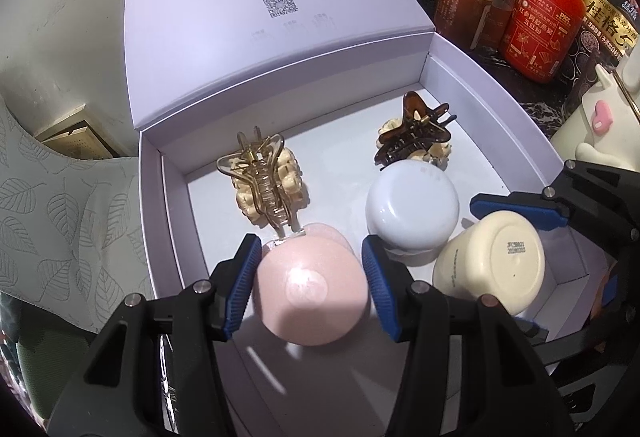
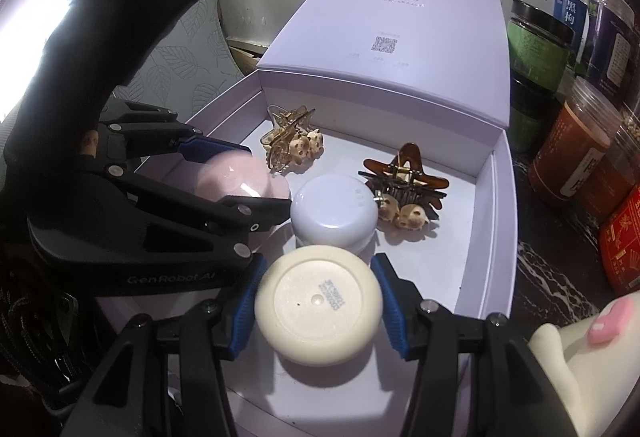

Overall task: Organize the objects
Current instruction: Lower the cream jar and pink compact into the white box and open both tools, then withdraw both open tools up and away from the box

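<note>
Left wrist view: left gripper [image 1: 310, 279] clamped on pink jar [image 1: 310, 291], upside down, base toward the camera, axis running along the fingers, low over the near floor of the open lilac box [image 1: 492, 93]. Right gripper [image 2: 318, 299] clamped on cream jar [image 2: 318, 303], likewise inverted, printed base up, at the box's near edge. Pale blue jar [image 1: 412, 207] stands inverted on the box floor between and just beyond both. Gold claw clip [image 1: 264, 181] lies lengthwise beyond the pink jar; brown claw clip [image 1: 416, 135] lies behind the blue jar.
</note>
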`<control>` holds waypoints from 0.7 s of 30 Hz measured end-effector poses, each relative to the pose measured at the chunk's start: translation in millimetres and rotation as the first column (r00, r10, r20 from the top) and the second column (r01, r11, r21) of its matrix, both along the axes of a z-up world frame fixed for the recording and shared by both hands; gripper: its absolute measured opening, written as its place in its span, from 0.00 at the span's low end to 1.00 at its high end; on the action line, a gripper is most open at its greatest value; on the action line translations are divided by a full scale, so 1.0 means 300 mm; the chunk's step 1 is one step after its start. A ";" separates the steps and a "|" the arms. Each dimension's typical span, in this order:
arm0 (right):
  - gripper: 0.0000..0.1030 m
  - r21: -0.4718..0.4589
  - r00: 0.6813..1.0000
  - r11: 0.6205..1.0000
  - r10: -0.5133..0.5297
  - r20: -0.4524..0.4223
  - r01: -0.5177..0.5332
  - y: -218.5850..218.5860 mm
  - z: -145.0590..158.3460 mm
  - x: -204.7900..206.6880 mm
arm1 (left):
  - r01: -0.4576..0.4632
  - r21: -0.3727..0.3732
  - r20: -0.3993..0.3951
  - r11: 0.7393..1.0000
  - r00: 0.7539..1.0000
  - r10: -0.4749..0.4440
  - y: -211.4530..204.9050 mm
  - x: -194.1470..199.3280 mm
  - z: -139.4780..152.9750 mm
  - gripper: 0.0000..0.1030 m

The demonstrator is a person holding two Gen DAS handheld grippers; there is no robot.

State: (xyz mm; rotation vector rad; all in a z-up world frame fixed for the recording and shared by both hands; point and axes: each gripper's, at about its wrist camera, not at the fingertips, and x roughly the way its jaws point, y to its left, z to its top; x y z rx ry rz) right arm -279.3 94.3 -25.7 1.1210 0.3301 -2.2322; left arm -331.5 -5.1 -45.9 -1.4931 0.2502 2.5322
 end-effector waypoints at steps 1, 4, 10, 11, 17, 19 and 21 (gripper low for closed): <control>0.53 0.001 1.000 1.000 0.000 0.000 0.000 0.000 0.000 0.001 | 0.000 -0.001 0.000 1.000 1.000 0.000 0.000 0.000 0.000 0.49; 0.53 0.004 1.000 1.000 -0.001 -0.001 0.001 -0.002 0.001 0.006 | -0.001 -0.002 0.000 1.000 1.000 0.001 0.000 -0.001 -0.001 0.50; 0.54 0.021 1.000 1.000 -0.004 -0.003 0.004 -0.010 0.001 0.016 | 0.001 0.008 0.001 1.000 1.000 -0.001 -0.003 -0.002 0.001 0.54; 0.54 0.021 1.000 1.000 -0.007 -0.004 0.007 -0.010 0.003 0.019 | -0.003 0.015 -0.001 1.000 1.000 0.004 -0.007 -0.002 0.004 0.55; 0.59 0.015 0.999 1.000 -0.024 -0.021 0.025 0.002 0.030 0.040 | -0.049 0.062 -0.012 0.997 0.999 0.050 -0.038 -0.004 0.024 0.64; 0.60 0.012 0.999 0.999 -0.030 -0.021 0.030 0.007 0.038 0.049 | -0.065 0.072 -0.015 0.995 0.998 0.066 -0.047 0.005 0.031 0.64; 0.60 0.012 0.999 0.999 -0.034 -0.029 0.035 0.010 0.050 0.063 | -0.075 0.077 -0.022 0.994 0.997 0.077 -0.054 0.014 0.042 0.64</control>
